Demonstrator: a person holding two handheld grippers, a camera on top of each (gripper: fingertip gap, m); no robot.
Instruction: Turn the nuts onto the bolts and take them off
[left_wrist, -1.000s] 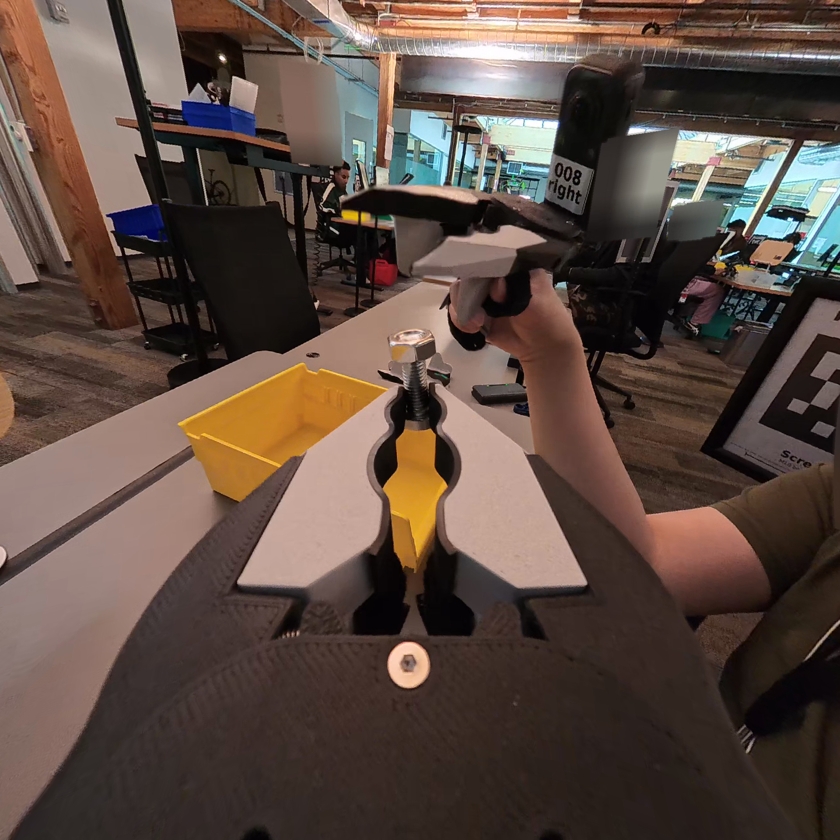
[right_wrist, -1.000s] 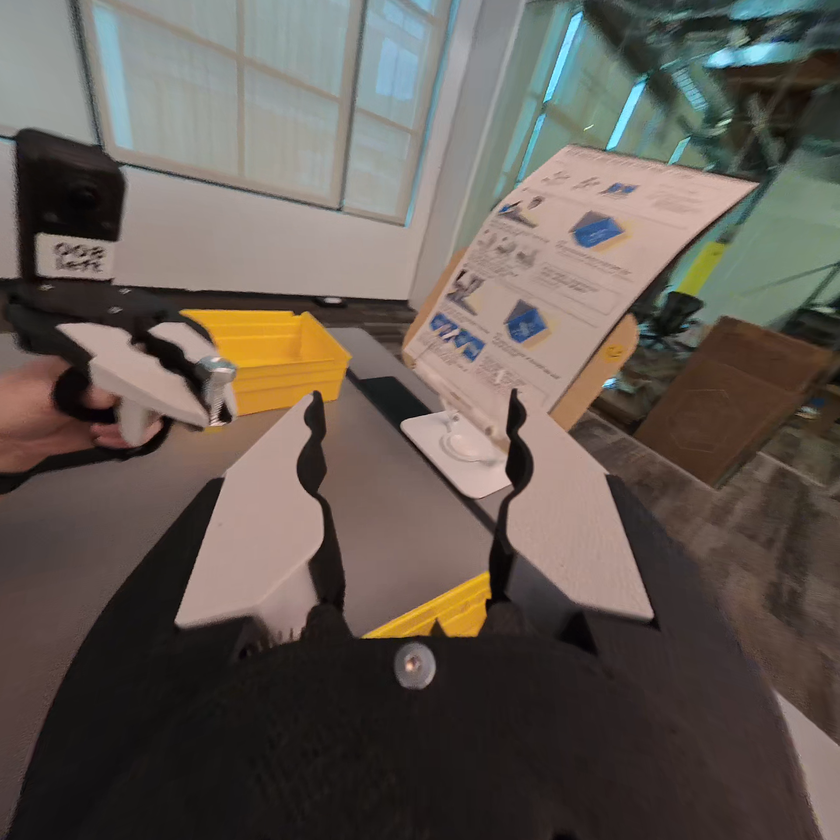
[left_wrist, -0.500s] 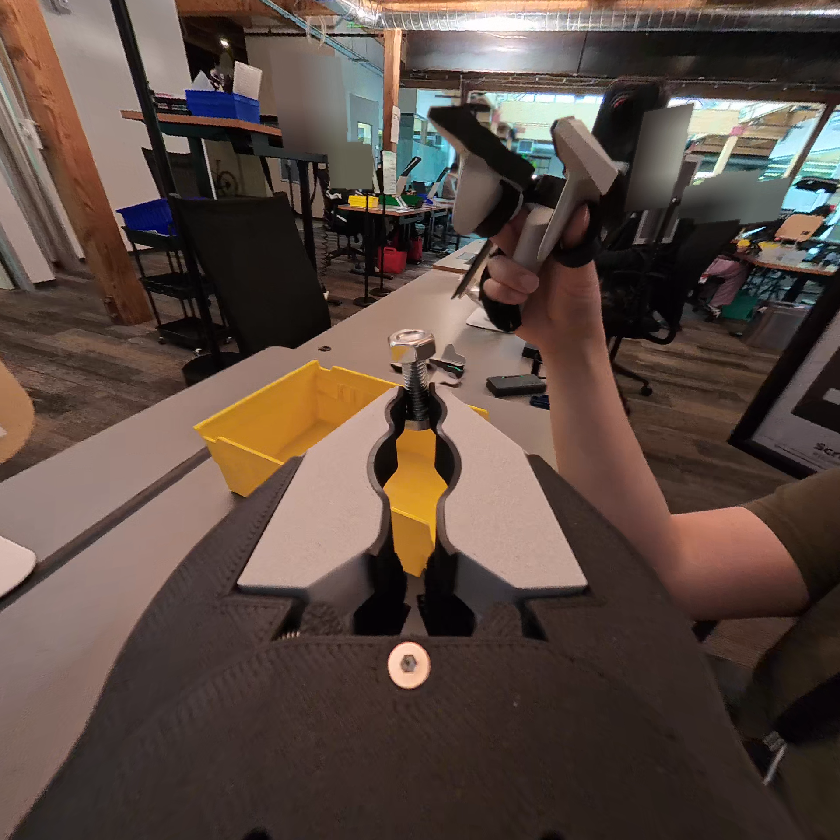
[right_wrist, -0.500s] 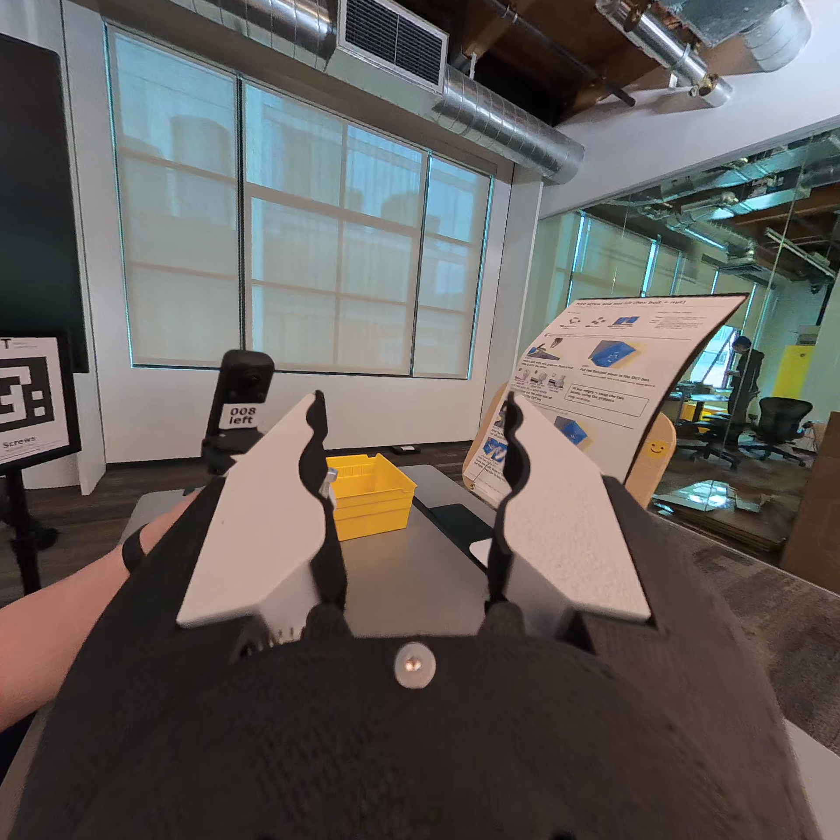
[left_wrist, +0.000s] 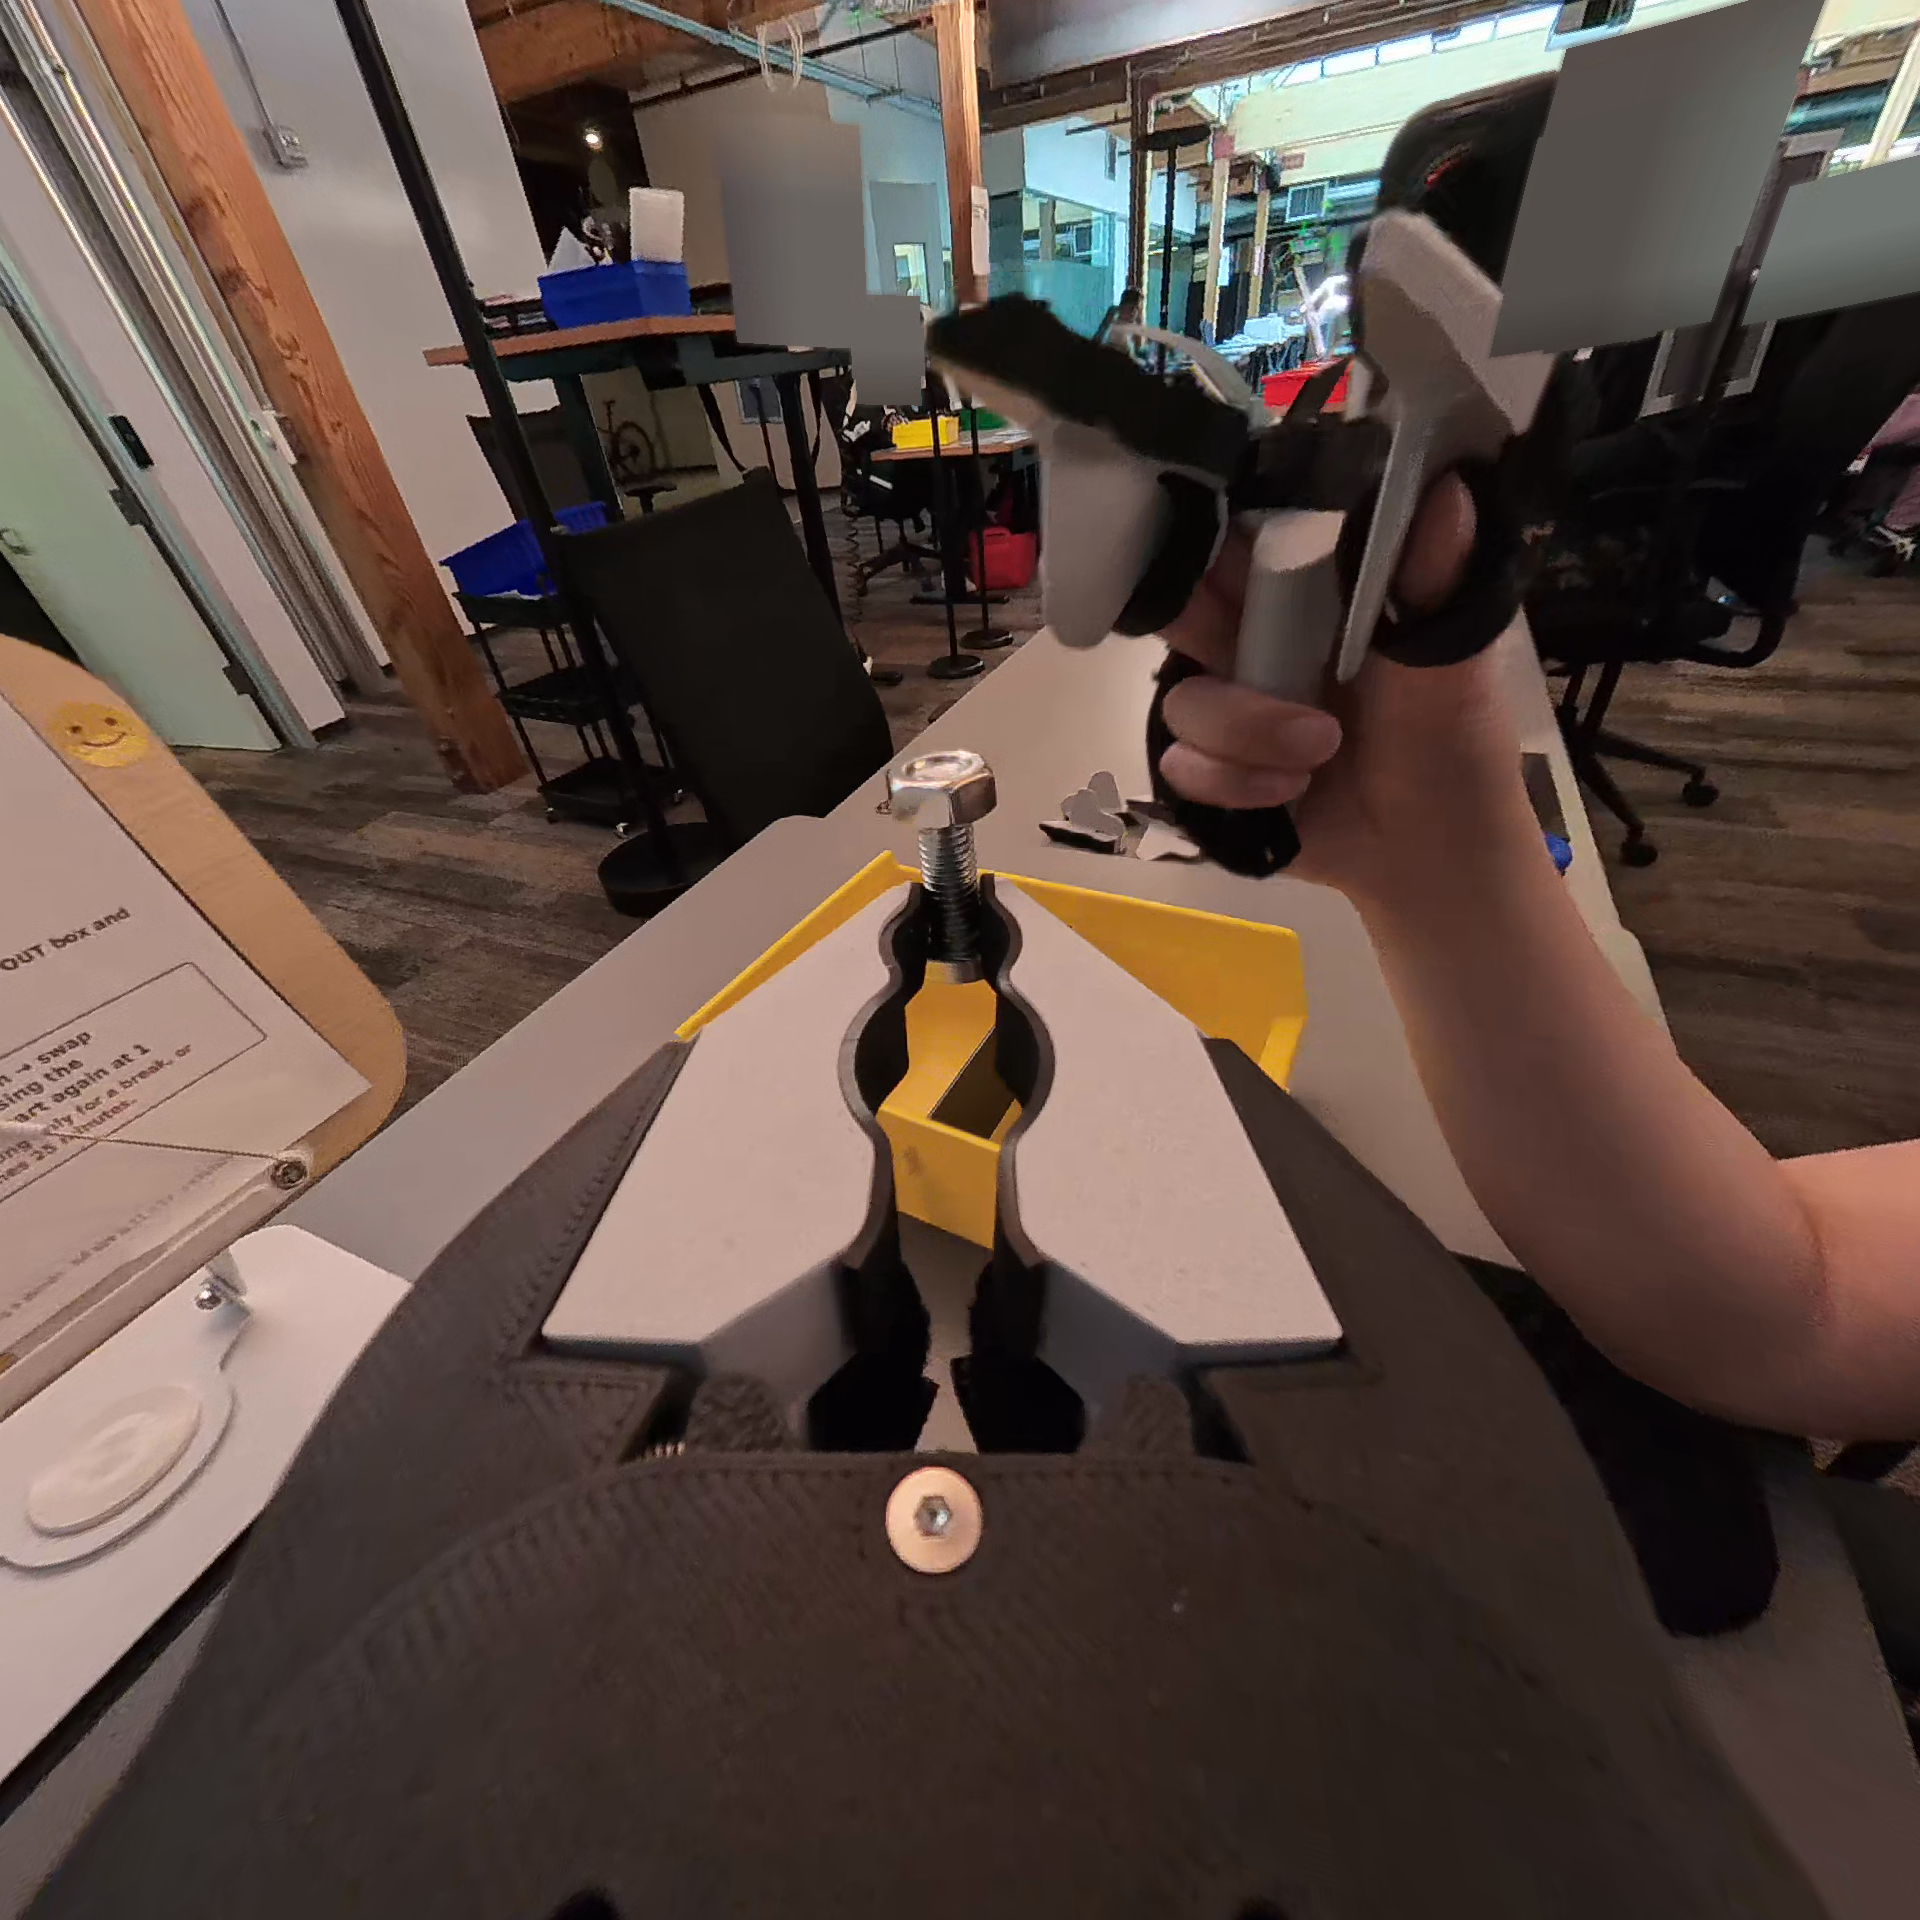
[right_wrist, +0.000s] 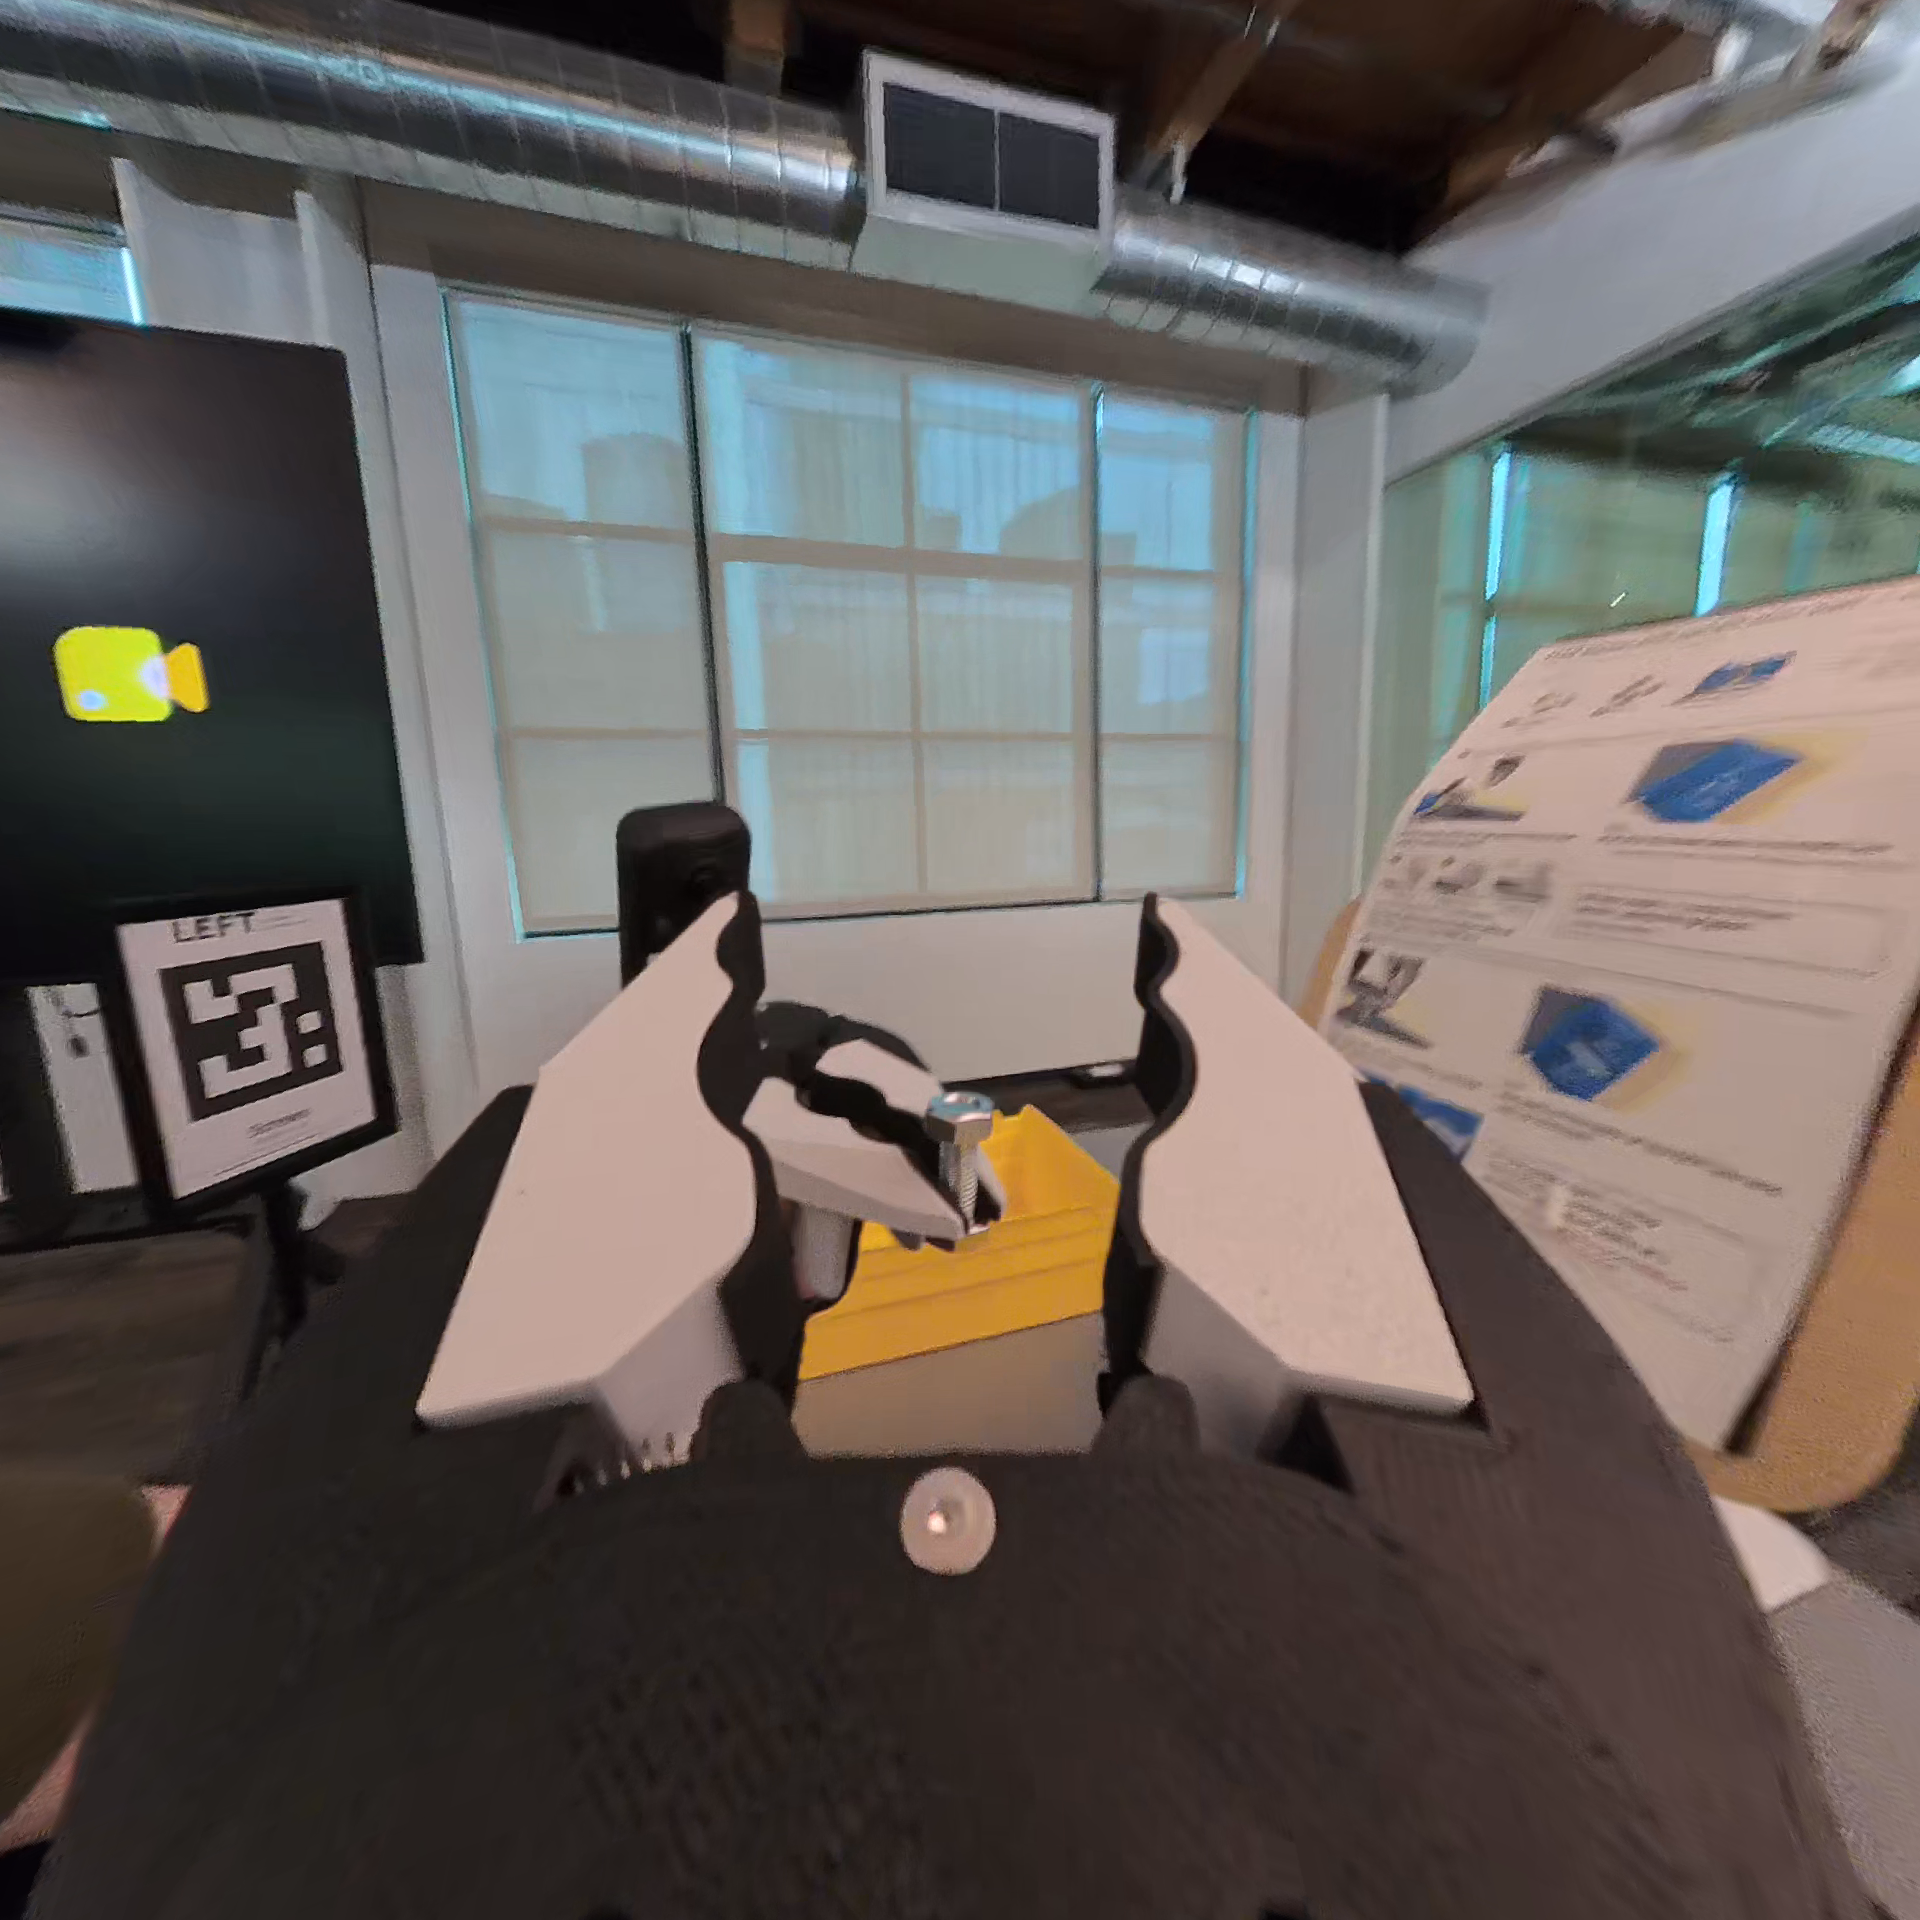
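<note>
The left gripper (left_wrist: 948, 914) pinches a bolt (left_wrist: 943, 831) by its threaded shank, right at the tips of its fingers (left_wrist: 769, 1122). The bolt stands upright with its hex head on top, clear of the fingers. No nut can be made out on it. In the right wrist view the same gripper (right_wrist: 971, 1210) shows farther off, with the bolt (right_wrist: 958, 1143) upright at its tips.

Below the bolt a yellow bin (left_wrist: 1174, 956) sits on the grey bench (left_wrist: 488, 1122). It lies near the bench's far edge; part of its inside shows through the gap between the left fingers. From the other side the bin (right_wrist: 966, 1299) shows just behind and under the left gripper.

The right gripper (right_wrist: 940, 997) has its fingers (right_wrist: 613, 1164) spread wide with nothing between them. It is held up off the bench and faces the left gripper and the bolt. In the left wrist view it (left_wrist: 1216, 447) is above and to the right of the bolt, well apart from it, gripped by a hand (left_wrist: 1351, 748) around the handle.

An instruction board (right_wrist: 1642, 987) on a white foot stands at the bench's side, to the left of the left gripper (left_wrist: 135, 1039). A few small grey parts (left_wrist: 1091, 821) lie on the bench beyond the bin; what they are I cannot tell. A framed marker sign (right_wrist: 255, 1039) stands below a dark screen (right_wrist: 177, 644) by the window wall.
</note>
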